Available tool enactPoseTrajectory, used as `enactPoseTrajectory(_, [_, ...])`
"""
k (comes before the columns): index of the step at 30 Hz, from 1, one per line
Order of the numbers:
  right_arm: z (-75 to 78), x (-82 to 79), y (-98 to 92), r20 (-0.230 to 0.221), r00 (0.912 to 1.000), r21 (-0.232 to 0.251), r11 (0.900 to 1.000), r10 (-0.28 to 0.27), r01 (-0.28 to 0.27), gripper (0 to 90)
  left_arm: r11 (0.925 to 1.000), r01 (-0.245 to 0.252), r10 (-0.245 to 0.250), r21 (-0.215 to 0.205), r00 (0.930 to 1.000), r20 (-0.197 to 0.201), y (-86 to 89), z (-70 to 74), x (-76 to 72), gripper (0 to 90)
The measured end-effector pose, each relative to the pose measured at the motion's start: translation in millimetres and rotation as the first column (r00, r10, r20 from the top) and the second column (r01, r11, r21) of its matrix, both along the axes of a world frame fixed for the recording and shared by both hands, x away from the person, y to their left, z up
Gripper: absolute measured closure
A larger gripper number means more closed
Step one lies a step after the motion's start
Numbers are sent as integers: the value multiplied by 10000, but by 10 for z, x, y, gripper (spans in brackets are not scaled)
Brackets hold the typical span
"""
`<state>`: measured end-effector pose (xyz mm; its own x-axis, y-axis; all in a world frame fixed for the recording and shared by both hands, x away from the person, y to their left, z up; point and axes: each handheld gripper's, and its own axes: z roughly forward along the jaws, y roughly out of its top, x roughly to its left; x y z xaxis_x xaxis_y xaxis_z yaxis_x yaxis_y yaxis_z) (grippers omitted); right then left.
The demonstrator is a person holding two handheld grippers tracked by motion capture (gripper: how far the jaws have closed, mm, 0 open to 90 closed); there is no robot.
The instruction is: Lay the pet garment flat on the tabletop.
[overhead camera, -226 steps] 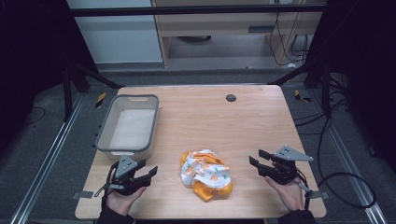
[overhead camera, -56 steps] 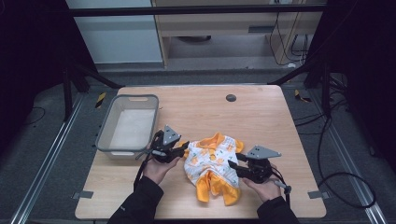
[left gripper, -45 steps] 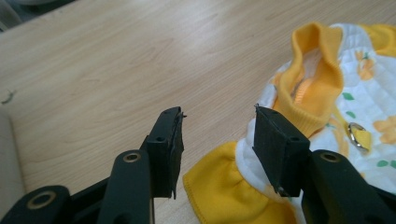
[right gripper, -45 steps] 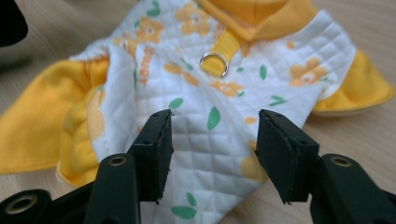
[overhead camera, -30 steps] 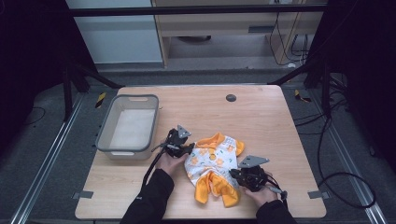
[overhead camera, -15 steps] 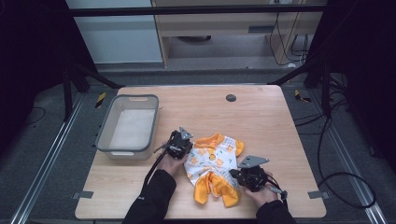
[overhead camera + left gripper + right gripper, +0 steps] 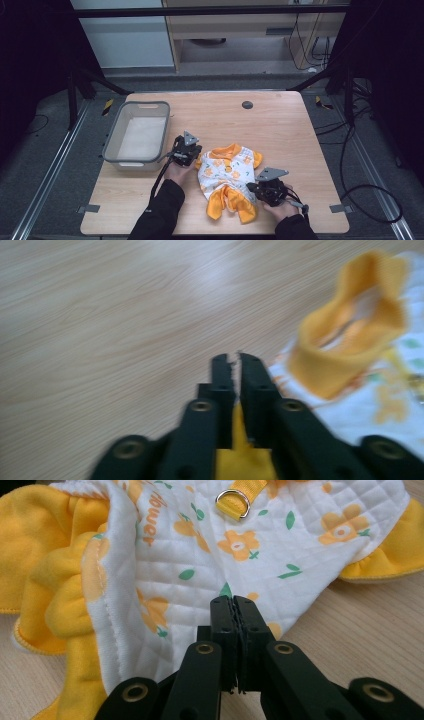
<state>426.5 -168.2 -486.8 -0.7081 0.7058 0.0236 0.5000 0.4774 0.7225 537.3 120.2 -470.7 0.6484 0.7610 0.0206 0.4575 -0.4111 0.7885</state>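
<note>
Two hand-held grippers (image 7: 189,151) (image 7: 267,187) at garment (image 7: 227,170) edges

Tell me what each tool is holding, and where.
Both grip the garment: left tool on a yellow edge, right tool on the white quilted edge.

Left gripper (image 7: 186,152), right gripper (image 7: 268,187): black bodies, grey three-cornered plate atop each. Black fingers (image 7: 247,630), brass-coloured screws at pivots. Black cables trailing. Dark sleeves (image 7: 160,210) on forearms.

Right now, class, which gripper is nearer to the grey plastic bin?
Left. The left gripper sits just right of the grey bin, at the garment's left edge; the right gripper is across the garment, farther away.
</note>
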Motion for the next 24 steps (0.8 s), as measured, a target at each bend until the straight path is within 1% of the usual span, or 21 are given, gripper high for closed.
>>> enactPoseTrajectory(2, [1,-2,-1,35,10000,19,10000,-31,31,877,9990,452,-453,60,9989,120,-38,31,-56,713])
enactPoseTrajectory(3, [3,-1,-4,56,10000,18,10000,-22,22,876,9977,676,-676,23,9977,71,-51,36,-74,657])
enactPoseTrajectory(4, [2,1,-5,54,10000,25,10000,-17,17,874,9958,907,-908,105,9958,101,-71,39,-99,634])
enactPoseTrajectory(5, [2,4,-5,48,10000,2,10000,-34,34,870,9949,952,-958,328,9953,168,-100,36,-119,610])
enactPoseTrajectory(6, [-1,6,-1,40,10000,-15,10000,-47,47,866,9941,1016,-1021,376,9947,116,-113,29,-117,589])
enactPoseTrajectory(9, [-10,9,9,40,10000,-44,10000,-43,43,857,9940,1026,-1021,372,9947,-144,-158,-26,-73,552])
enactPoseTrajectory(11, [-12,10,10,69,10000,-66,10000,-22,23,854,9941,993,-977,431,9945,-371,-182,-81,-34,548])
enactPoseTrajectory(13, [-14,14,10,30,10000,-42,10000,-20,20,858,9945,998,-979,327,9937,-552,-187,-114,-7,576])
enactPoseTrajectory(16, [-13,16,17,-22,10000,-52,10000,-2,2,871,9948,1007,-991,181,9924,-728,-193,-129,18,677])
enactPoseTrajectory(17, [-14,18,20,26,10000,-78,10000,31,-31,874,9952,971,-959,99,9918,-840,-199,-130,24,730])
enactPoseTrajectory(19, [-12,17,27,39,10000,-91,9999,67,-67,878,9955,939,-928,83,9914,-918,-203,-129,33,793])
enactPoseTrajectory(22, [-10,19,29,63,9999,-131,9999,95,-94,882,9959,906,-894,88,9916,-939,-203,-117,35,834])
enactPoseTrajectory(24, [-12,19,30,77,9999,-135,9999,100,-99,884,9962,872,-866,22,9920,-914,-197,-95,29,839])
